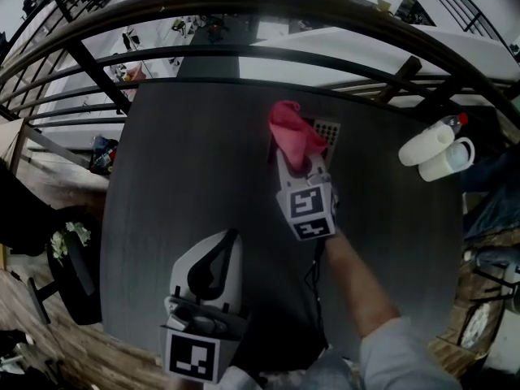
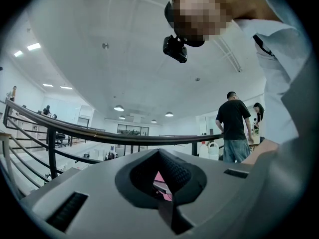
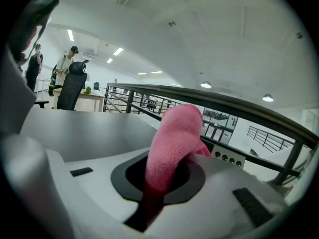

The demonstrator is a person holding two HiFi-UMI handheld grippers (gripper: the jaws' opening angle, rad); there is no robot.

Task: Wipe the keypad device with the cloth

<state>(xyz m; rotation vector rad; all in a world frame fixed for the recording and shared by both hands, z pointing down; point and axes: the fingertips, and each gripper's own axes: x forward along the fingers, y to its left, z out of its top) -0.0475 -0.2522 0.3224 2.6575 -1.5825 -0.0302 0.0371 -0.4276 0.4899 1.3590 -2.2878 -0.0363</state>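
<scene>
My right gripper (image 1: 301, 162) is over the middle of the dark round table (image 1: 187, 161), shut on a pink cloth (image 1: 291, 133) that bunches up out of its jaws. Just beyond the cloth lies the keypad device (image 1: 327, 129), a flat pale unit with rows of small buttons, partly hidden by the cloth. The right gripper view shows the cloth (image 3: 172, 143) pinched between the jaws and a strip of the keypad (image 3: 227, 156) behind it. My left gripper (image 1: 230, 236) hangs near the table's front edge, shut and holding nothing. Its own view catches a sliver of pink cloth (image 2: 162, 182) through the jaws.
Two white jugs (image 1: 435, 150) lie at the table's right edge. A dark metal railing (image 1: 244, 51) curves round the far side, with a lower floor beyond it. An office chair (image 1: 69, 270) stands at the left. People stand in the background (image 2: 235, 126).
</scene>
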